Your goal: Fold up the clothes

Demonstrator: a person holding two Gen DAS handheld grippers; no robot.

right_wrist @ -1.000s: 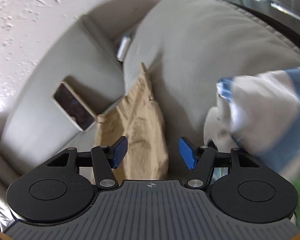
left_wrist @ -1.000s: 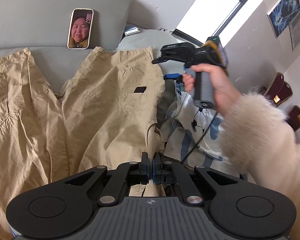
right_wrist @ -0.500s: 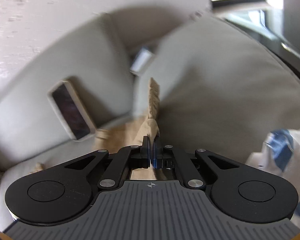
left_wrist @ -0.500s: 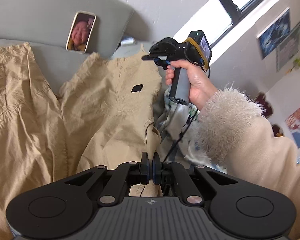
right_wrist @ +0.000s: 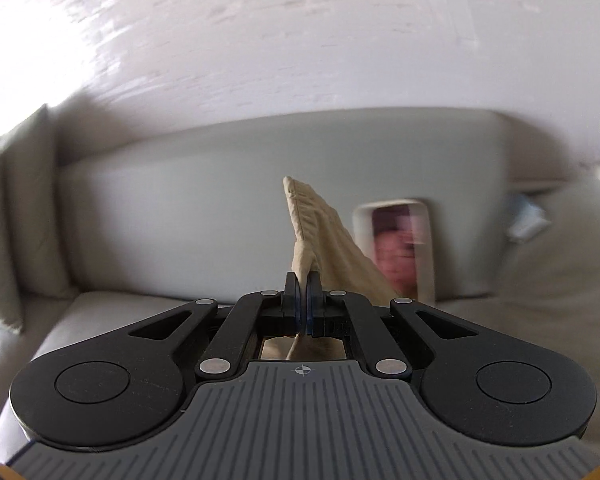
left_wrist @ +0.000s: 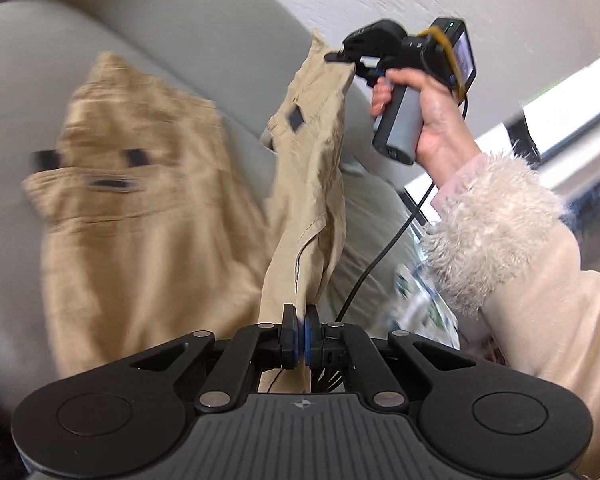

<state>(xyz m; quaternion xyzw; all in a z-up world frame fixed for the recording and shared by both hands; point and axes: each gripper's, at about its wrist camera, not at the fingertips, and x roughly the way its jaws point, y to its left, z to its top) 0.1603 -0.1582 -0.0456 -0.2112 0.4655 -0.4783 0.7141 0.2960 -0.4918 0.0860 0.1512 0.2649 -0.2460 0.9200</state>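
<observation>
While a grey sofa (left_wrist: 172, 40) fills the background, the tan trousers (left_wrist: 140, 240) lie spread over its seat from 9 o'clock to centre in the left wrist view, one leg lifted off the cushion and stretched between both tools. At 4 o'clock a fluffy cream sleeve (left_wrist: 512, 248) leads to the person's right hand (left_wrist: 432, 120), which carries the right gripper (left_wrist: 342, 58) at 1 o'clock, fingers pressed together on the trouser edge. At 6 o'clock the left gripper (left_wrist: 299, 332) is clamped on the same leg's other end. A phone (right_wrist: 396, 248), blurred, leans against the backrest.
</observation>
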